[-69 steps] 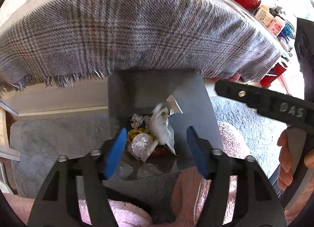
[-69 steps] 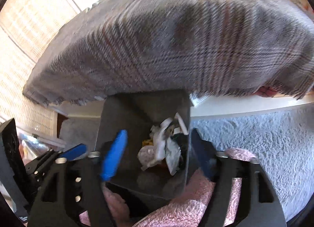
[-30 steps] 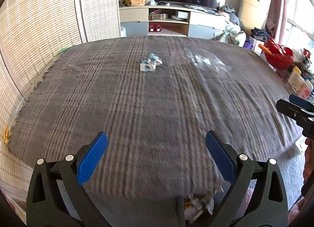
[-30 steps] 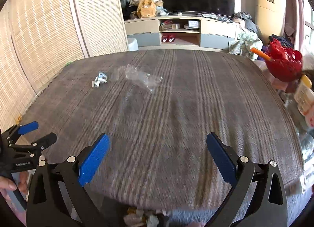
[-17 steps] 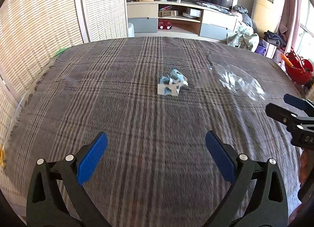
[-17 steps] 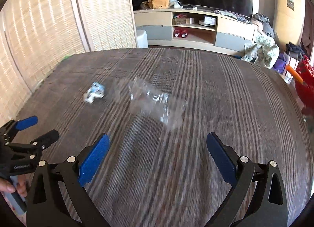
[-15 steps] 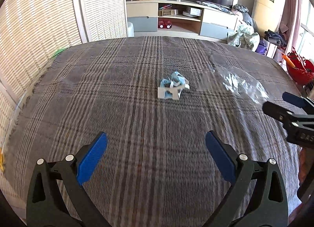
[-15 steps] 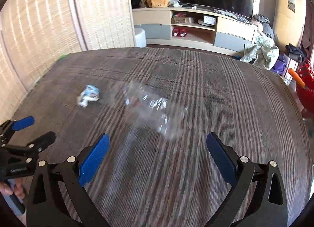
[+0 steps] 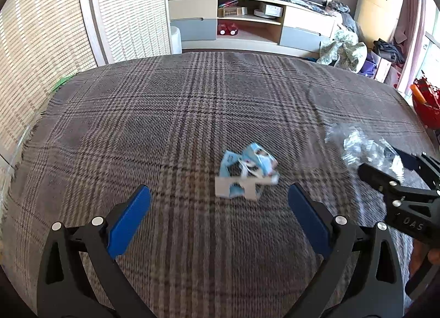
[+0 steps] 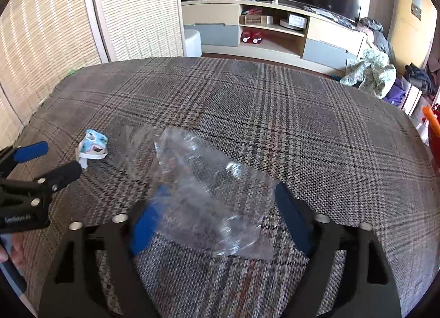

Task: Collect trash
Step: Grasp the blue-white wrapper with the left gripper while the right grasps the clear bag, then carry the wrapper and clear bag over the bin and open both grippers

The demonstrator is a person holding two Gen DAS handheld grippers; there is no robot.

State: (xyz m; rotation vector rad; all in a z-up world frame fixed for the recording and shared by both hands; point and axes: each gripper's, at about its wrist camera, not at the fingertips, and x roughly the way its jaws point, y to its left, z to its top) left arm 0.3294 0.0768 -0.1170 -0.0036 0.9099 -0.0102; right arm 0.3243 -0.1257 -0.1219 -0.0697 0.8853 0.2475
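- the right gripper (image 10: 220,221) sits low over a crumpled clear plastic wrapper (image 10: 203,188) on the plaid cloth (image 10: 302,125) that covers the table; its jaws are closing with the wrapper between them, and the pads do not look pressed onto it yet.
- the left gripper (image 9: 220,208) hangs with its jaws spread wide and nothing in them, aimed at a crushed blue-and-white paper carton (image 9: 247,175) lying just ahead of its tips.
- the two pieces of trash lie near each other on the cloth, the carton to the left of the wrapper in the right wrist view; neither touches the other.
- the wrapper is likely near weightless, thin and slick: it should collapse under any squeeze and could slide out of a shallow pinch, so a bite on the bunched, thicker middle looks safer than on a loose edge.
- the carton looks light but stiffer, already flattened and folded, with open cut-outs; gripping across its folded body should hold better than catching a thin white flap, which may tear or bend away.
- both sit on soft woven fabric, so jaws pressed too low could snag the cloth along with the trash.
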